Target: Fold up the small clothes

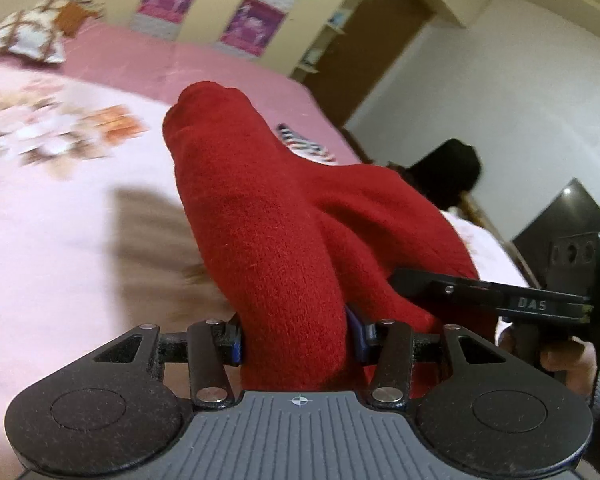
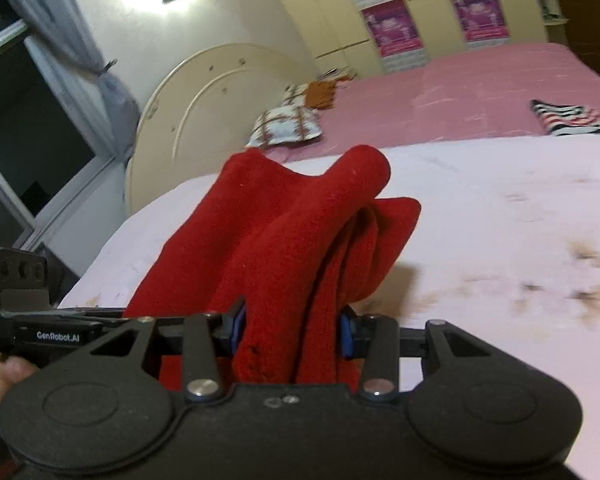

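Observation:
A folded red knit garment (image 1: 276, 216) is lifted over the pale pink bedspread (image 1: 52, 232). My left gripper (image 1: 296, 340) is shut on one thick bunch of it, blue pads pressed against the cloth on both sides. The right gripper's body shows in the left wrist view at the right edge, a hand under it. In the right wrist view my right gripper (image 2: 292, 332) is shut on the other bunched end of the red garment (image 2: 300, 224), which stands up in several folds above the bedspread (image 2: 500, 208). The left gripper's body pokes in at that view's left edge.
A striped folded cloth (image 2: 568, 118) lies on the darker pink blanket (image 2: 460, 92) further up the bed. Patterned pillows (image 2: 286, 126) lean near the cream headboard (image 2: 188, 120). A window with curtains is left of the headboard. Cupboards with pink posters (image 1: 252, 24) line the far wall.

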The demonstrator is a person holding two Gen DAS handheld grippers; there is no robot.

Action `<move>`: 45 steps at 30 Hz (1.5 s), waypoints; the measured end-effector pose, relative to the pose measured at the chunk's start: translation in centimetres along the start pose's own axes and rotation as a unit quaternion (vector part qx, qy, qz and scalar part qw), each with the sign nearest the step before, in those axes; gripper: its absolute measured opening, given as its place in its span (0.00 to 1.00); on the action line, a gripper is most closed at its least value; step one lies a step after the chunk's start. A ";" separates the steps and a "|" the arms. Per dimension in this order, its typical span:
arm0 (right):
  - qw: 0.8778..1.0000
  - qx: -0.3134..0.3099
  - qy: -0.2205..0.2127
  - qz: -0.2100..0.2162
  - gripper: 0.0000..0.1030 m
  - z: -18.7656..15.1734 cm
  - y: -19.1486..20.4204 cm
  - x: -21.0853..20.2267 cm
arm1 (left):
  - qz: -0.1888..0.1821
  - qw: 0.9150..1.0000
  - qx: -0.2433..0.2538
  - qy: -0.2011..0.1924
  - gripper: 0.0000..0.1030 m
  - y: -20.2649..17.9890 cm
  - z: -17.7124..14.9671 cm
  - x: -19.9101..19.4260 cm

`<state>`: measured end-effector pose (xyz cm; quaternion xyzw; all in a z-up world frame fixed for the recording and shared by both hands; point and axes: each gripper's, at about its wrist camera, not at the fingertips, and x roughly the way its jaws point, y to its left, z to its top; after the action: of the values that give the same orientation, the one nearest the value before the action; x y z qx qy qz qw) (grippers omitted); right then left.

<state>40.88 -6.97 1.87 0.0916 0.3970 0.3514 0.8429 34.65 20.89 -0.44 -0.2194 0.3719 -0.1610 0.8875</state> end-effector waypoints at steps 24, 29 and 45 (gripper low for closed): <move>0.997 0.062 0.042 0.025 0.64 -2.9 -0.5 8.3 | 0.192 0.978 -0.007 -0.080 0.82 7.8 -3.3 -4.4; 1.000 -0.014 -0.016 0.018 0.23 -2.3 0.6 3.9 | 0.155 0.981 0.029 -0.110 0.82 4.9 -2.1 -4.7; 0.989 -0.133 0.035 -0.051 0.23 -3.0 4.2 8.8 | 0.191 0.976 0.100 -0.029 0.81 0.6 -2.6 0.9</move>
<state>40.35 1.55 -3.64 -0.0542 0.3800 0.3607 0.8501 33.43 20.35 -2.88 -0.0589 0.3627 -0.0184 0.9299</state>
